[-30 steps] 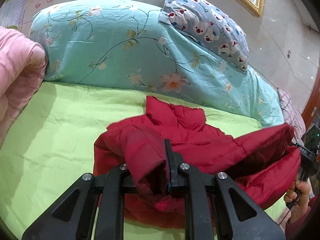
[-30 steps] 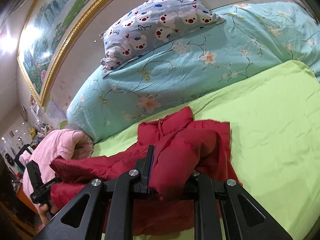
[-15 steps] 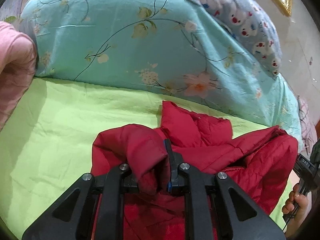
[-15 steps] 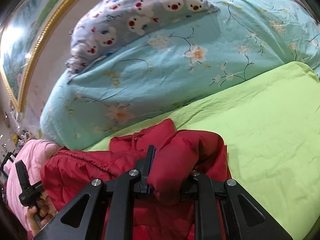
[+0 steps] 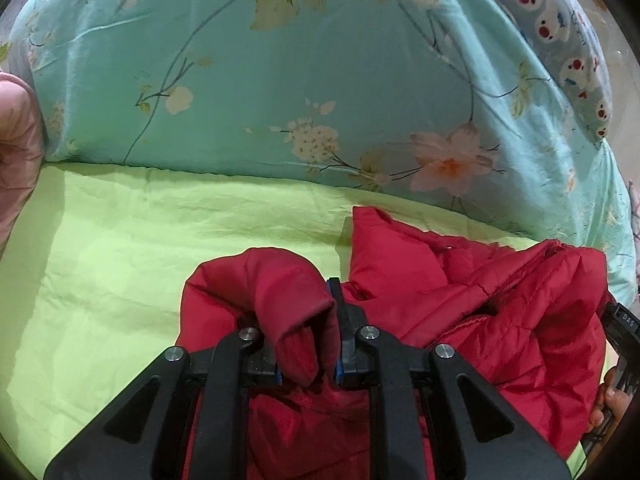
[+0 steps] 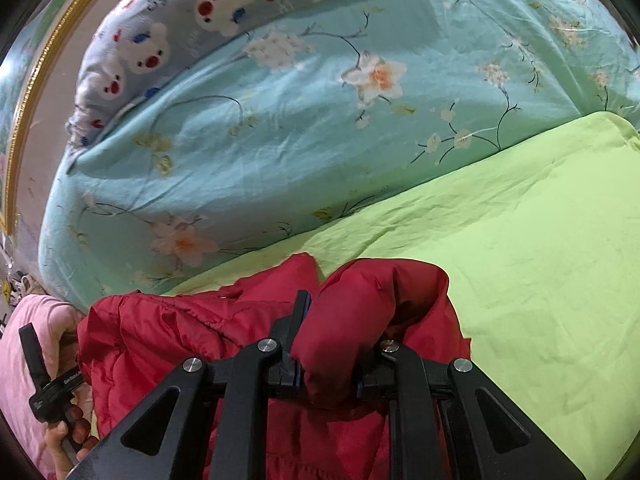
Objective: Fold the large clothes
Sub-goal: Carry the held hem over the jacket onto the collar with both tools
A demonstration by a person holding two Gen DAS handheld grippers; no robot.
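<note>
1. Right now the left tool (image 5: pixel 308 336) is squeezing a puffy fold of the red jacket (image 5: pixel 460 300), with its two fingers pressed tight on the cloth.
2. The right tool (image 6: pixel 332 344) is pinching another thick fold of the same red jacket (image 6: pixel 180 340), and its fingers are closed on that fold.
3. The red jacket is lying bunched up on the green sheet (image 5: pixel 120 240) of the bed, close to the front edge.
4. Behind the jacket, a big blue blanket with flowers (image 5: pixel 300 80) is sitting in a rolled heap along the wall.
5. A grey pillow with little bears (image 6: pixel 180 12) is resting on top of that blue blanket.
6. A pink blanket (image 5: pixel 16 136) is showing at the left side of the bed.
7. A gold picture frame (image 6: pixel 24 96) is hanging on the wall.
</note>
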